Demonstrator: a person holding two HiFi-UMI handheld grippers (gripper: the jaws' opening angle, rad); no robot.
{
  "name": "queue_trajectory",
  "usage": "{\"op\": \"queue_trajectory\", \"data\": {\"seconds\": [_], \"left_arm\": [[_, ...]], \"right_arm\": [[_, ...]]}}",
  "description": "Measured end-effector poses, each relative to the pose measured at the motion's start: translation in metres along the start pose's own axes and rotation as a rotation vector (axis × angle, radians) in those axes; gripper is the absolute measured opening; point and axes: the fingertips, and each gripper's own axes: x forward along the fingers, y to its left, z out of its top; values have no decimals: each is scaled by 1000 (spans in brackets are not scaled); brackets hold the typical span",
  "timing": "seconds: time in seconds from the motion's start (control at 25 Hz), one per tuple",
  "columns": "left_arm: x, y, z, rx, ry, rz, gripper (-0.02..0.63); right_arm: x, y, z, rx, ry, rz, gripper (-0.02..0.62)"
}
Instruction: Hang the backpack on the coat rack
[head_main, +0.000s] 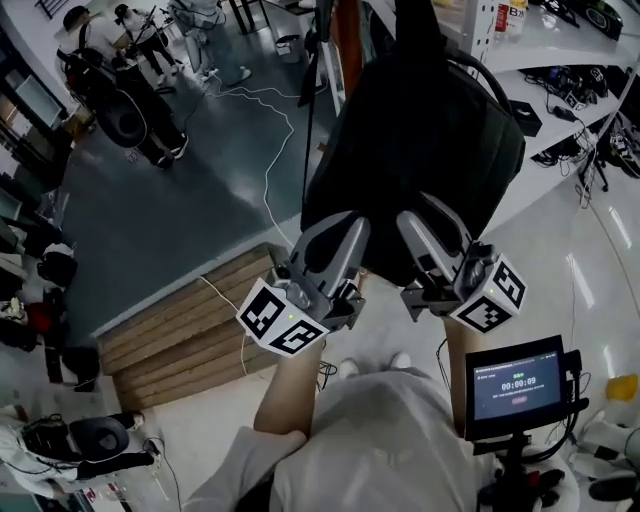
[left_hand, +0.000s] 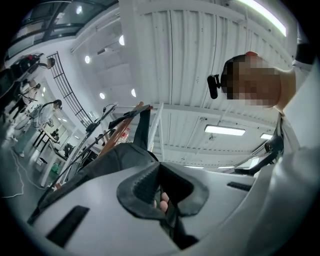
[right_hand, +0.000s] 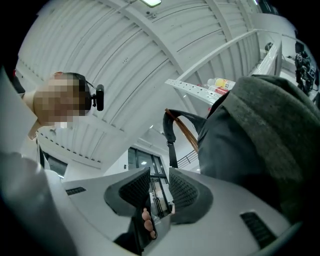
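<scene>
The black backpack (head_main: 420, 150) hangs from the coat rack (head_main: 320, 60), its top strap over a wooden hook (left_hand: 126, 124). Both grippers sit just below its bottom edge and point up at it. My left gripper (head_main: 345, 235) is shut, with nothing seen between its jaws; in the left gripper view the backpack (left_hand: 100, 165) rises just beyond the left gripper (left_hand: 160, 187). My right gripper (head_main: 425, 228) is open with a narrow gap and nothing in it. In the right gripper view the right gripper (right_hand: 160, 192) stands beside the backpack (right_hand: 260, 140), whose strap (right_hand: 170, 130) loops over the brown hook (right_hand: 187, 132).
A wooden pallet (head_main: 190, 330) lies on the floor at lower left. White shelves (head_main: 560, 50) with cables and gear run along the right. A small monitor on a stand (head_main: 517, 385) is at lower right. People (head_main: 120, 60) stand far off at upper left, and a white cable (head_main: 270, 150) trails across the floor.
</scene>
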Motion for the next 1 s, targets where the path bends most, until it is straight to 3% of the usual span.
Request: {"op": "queue_trajectory", "data": {"seconds": [0.2, 0.48, 1.0], "left_arm": [[-1, 3, -12, -12, 29, 13, 8], [5, 7, -21, 60, 80, 24, 9], [2, 12, -23, 71, 97, 44, 9]], "right_arm": [[-9, -9, -2, 3, 7, -58, 127], [-12, -21, -4, -38, 16, -115, 127], [-6, -24, -9, -41, 31, -125, 126]]}}
